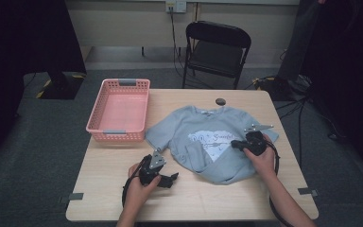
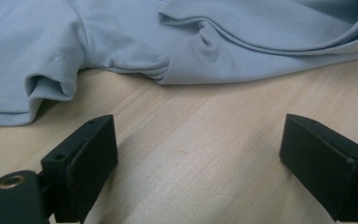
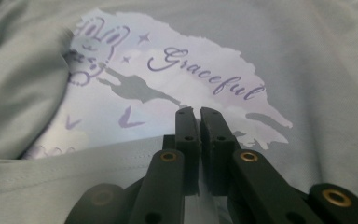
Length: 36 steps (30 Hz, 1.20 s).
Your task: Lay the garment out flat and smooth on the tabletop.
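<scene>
Folding the shirt [image 1: 208,142]. It lies centre-right on the bench [image 1: 123,189], collar toward the top of the frame, lower hem already turned up over the print.

Right claw [image 1: 236,144]: jaws pressed together, only a thin slit between them, over the fold edge just below the print. In the right gripper view a hem line runs up to the jaws, but I can't tell whether cloth is actually pinched. Looks likely, not confirmed.

Left claw [image 1: 172,178]: jaws wide apart, holding nothing, sitting on bare bench at lower centre, just short of the shirt's near edge and sleeve [image 2: 37,88].

To do this step well, I'd say:
- slide the left claw in low and flat, lower jaw under the sleeve edge, and take the hem rather than the bunched bit
- close fully before lifting
- move both claws together so the fold stays square and doesn't drag the shirt across the bench

Shirt: pale blue-grey knit, short sleeves, white cloud print with "Graceful" in purple script. Soft, creased and rumpled near the left sleeve.
</scene>
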Available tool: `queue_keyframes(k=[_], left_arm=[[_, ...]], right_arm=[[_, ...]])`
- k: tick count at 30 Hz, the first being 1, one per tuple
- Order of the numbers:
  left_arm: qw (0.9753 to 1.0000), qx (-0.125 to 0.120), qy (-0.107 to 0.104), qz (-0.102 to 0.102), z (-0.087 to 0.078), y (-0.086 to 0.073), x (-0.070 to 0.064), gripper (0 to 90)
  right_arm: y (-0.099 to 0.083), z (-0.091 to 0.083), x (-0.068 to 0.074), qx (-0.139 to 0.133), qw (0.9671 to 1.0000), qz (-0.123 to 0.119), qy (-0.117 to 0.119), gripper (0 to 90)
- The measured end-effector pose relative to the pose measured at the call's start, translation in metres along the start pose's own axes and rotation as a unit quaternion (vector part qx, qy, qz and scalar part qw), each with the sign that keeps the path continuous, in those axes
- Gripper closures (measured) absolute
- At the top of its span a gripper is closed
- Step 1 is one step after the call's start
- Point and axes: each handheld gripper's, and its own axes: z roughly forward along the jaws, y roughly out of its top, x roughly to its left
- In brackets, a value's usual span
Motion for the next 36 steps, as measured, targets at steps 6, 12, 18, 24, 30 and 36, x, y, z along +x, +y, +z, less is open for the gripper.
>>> queue_keyframes(k=[6, 12, 18, 24, 30, 36], left_arm=[[1.0000, 0.000, 0.000, 0.000, 0.000, 0.000, 0.000, 10.7], [1.0000, 0.000, 0.000, 0.000, 0.000, 0.000, 0.000, 10.7], [1.0000, 0.000, 0.000, 0.000, 0.000, 0.000, 0.000, 10.7], [1.0000, 0.000, 0.000, 0.000, 0.000, 0.000, 0.000, 10.6], [1.0000, 0.000, 0.000, 0.000, 0.000, 0.000, 0.000, 10.6], [1.0000, 0.000, 0.000, 0.000, 0.000, 0.000, 0.000, 10.6]], right_arm=[[0.000, -0.013, 0.003, -0.015, 0.9998, 0.000, 0.011, 86.7], [0.003, -0.025, 0.008, -0.031, 0.9992, -0.008, 0.023, 86.8], [0.004, -0.039, 0.012, -0.053, 0.9977, 0.003, 0.043, 86.8], [0.003, -0.054, 0.020, -0.070, 0.9956, -0.003, 0.062, 86.8], [0.000, -0.062, 0.029, -0.072, 0.9947, -0.016, 0.072, 86.8], [-0.006, -0.068, 0.033, -0.082, 0.9923, -0.004, 0.093, 86.8]])
